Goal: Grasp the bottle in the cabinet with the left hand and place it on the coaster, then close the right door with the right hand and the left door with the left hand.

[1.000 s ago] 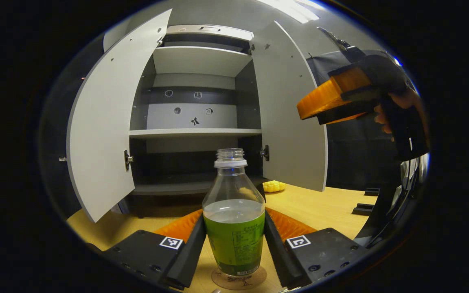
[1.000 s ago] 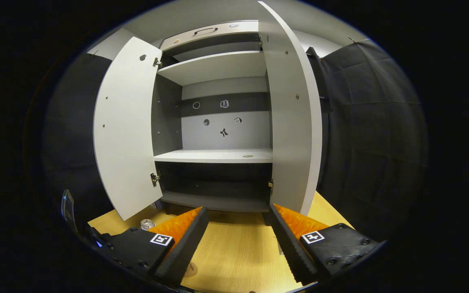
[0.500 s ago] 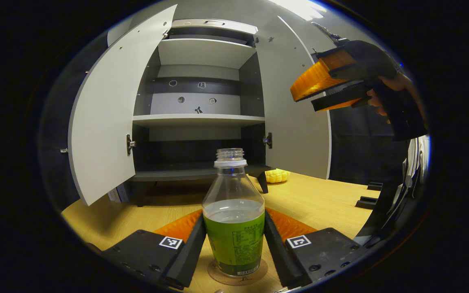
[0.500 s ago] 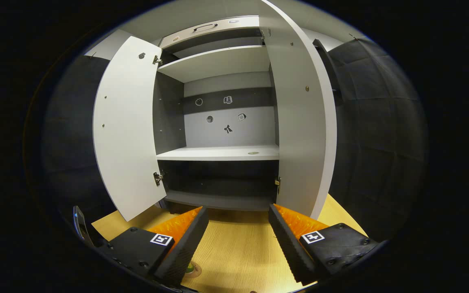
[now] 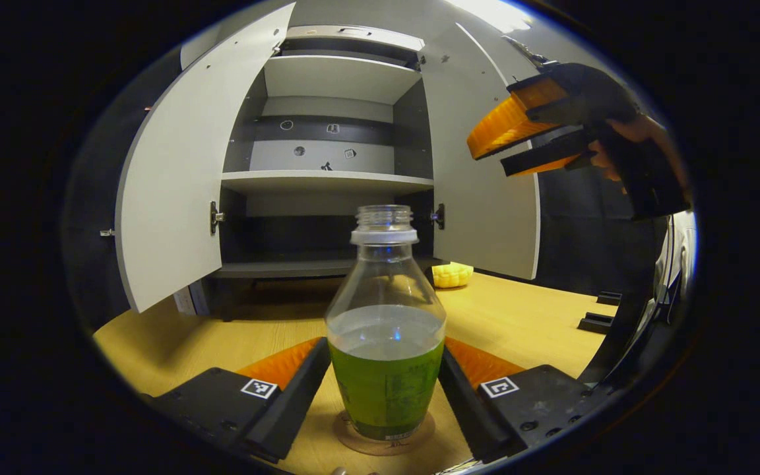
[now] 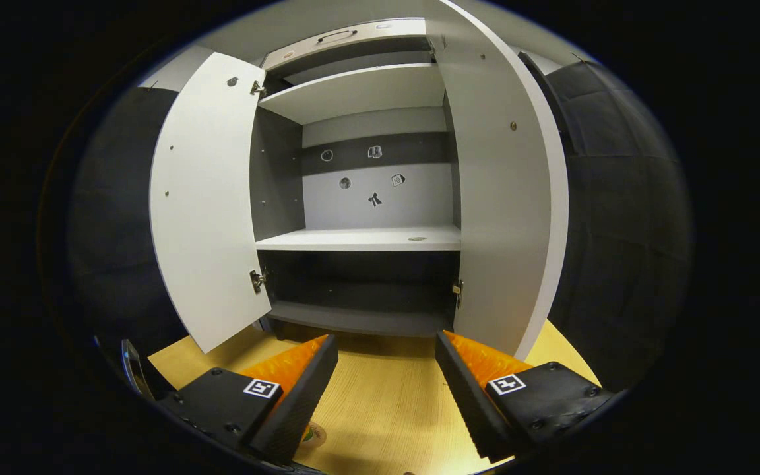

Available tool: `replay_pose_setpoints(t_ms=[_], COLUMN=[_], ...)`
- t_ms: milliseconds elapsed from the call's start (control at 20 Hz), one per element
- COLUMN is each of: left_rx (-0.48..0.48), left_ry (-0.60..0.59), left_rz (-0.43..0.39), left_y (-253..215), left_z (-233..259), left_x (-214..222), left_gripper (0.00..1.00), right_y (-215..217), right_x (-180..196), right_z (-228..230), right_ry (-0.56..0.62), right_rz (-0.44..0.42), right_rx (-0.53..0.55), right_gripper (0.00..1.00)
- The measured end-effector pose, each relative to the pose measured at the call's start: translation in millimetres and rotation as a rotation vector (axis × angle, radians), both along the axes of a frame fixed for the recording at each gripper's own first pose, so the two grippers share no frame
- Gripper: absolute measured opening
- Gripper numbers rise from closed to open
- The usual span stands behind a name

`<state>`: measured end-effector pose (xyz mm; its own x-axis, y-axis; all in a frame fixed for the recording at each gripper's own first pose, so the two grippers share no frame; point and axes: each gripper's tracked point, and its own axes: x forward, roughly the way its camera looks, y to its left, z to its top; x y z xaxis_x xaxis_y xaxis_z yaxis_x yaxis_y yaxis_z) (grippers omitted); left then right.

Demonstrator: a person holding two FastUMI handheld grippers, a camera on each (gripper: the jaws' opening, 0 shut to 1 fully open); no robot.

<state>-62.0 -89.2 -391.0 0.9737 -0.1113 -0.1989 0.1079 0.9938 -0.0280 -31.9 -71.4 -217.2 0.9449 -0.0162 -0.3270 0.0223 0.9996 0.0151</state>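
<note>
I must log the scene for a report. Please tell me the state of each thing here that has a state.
bottle: upright on the coaster, uncapped, partly full
left door: open
right door: open
left tool: open, a finger each side of the bottle
right tool: open, holding nothing

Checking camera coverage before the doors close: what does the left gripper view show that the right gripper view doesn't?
Left gripper view: the bottle on the coaster between the left tongs, a yellow object on the table, the right gripper in a hand. Right gripper view: a small round mark on the middle shelf. Both: the table and the cabinet, its left door and right door open.
</note>
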Motion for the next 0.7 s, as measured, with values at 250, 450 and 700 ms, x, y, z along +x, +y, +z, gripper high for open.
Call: replay_pose_setpoints(t_ms=[250,450,700], left_rx=[0.027,0.031,0.004], left_ry=[-0.024,-0.077,-0.112], left_rz=[-0.027,-0.041,-0.032], left_y=[-5,-4,10], left_z=[23,68,141], left_x=[11,25,35], left_gripper=[0.96,0.96,0.95], right_y=[4,12,22], right_x=[1,4,6], right_z=[2,16,68], right_ry=[0.002,-0.003,-0.057], right_rz=[0.019,0.048,0.079], right_rx=[0.004,0.005,0.027], right_gripper=[0.99,0.99,0.99])
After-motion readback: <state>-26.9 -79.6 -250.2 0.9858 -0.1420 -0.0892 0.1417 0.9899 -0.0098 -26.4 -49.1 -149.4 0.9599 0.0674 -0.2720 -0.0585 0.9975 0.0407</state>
